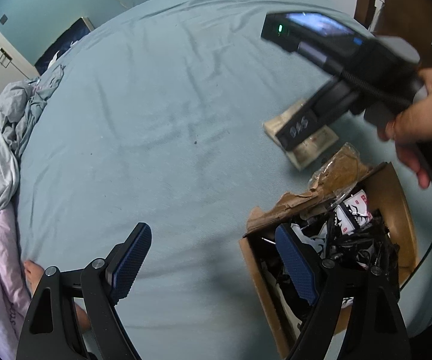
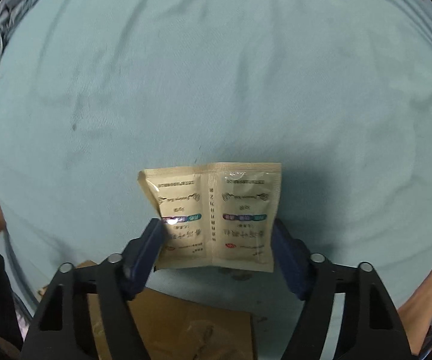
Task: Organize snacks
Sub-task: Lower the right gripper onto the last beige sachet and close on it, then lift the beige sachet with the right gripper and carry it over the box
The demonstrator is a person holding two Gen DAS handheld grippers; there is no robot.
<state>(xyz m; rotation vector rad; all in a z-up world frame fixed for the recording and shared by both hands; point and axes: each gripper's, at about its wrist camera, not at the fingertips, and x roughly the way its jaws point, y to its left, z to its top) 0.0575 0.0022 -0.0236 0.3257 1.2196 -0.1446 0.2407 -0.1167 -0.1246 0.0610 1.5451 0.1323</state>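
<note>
A beige twin snack packet (image 2: 216, 216) lies flat on the blue-green bed sheet (image 2: 216, 75). My right gripper (image 2: 219, 240) is open, its blue fingers either side of the packet's near half. In the left wrist view the right gripper (image 1: 294, 138) hangs over the same packet (image 1: 306, 147). My left gripper (image 1: 216, 258) is open and empty; its right finger is over an open cardboard box (image 1: 393, 198) full of black-and-white snack packets (image 1: 351, 210).
Crumpled grey and pink bedding (image 1: 2, 138) lies along the left edge of the bed. A torn box flap with plastic film (image 1: 333, 174) sticks up between box and packet. A cardboard flap (image 2: 179, 327) lies under my right gripper. Bare feet show at the edges.
</note>
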